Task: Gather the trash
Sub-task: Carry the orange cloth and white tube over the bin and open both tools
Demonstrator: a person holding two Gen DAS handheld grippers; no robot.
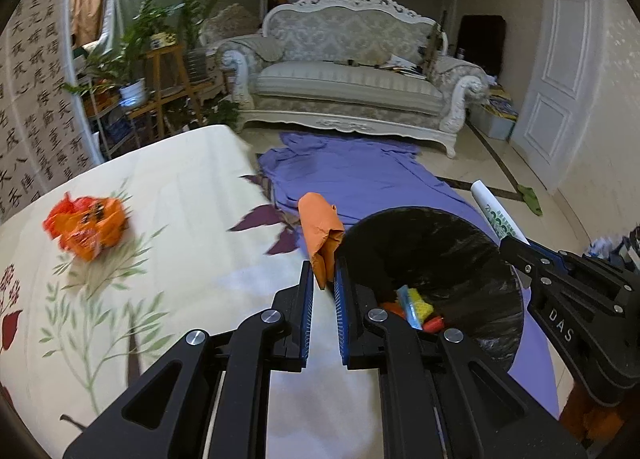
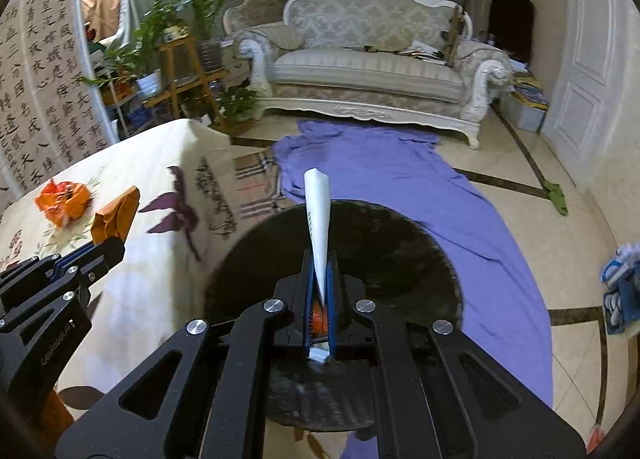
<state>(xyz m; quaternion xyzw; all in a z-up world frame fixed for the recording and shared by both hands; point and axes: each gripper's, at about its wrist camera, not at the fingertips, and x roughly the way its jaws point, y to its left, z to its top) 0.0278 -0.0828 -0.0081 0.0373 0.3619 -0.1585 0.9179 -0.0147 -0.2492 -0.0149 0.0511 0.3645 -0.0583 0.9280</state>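
Observation:
My left gripper (image 1: 323,279) is shut on a folded orange paper scrap (image 1: 320,231), held over the table edge beside the black-lined trash bin (image 1: 472,251); the scrap also shows in the right wrist view (image 2: 116,215). My right gripper (image 2: 320,271) is shut on a white paper tube (image 2: 318,215), held above the bin (image 2: 400,251); the tube also shows in the left wrist view (image 1: 494,211). Several coloured wrappers (image 1: 416,307) lie in the bin. A crumpled orange-red wrapper (image 1: 88,227) lies on the floral tablecloth (image 1: 180,195), also in the right wrist view (image 2: 62,197).
A purple sheet (image 1: 360,175) covers the floor under the bin. A white sofa (image 1: 348,75) stands at the back, plants on wooden stands (image 1: 160,59) at the left, a white door (image 1: 560,79) at the right. A green rag (image 2: 556,195) lies on the tiles.

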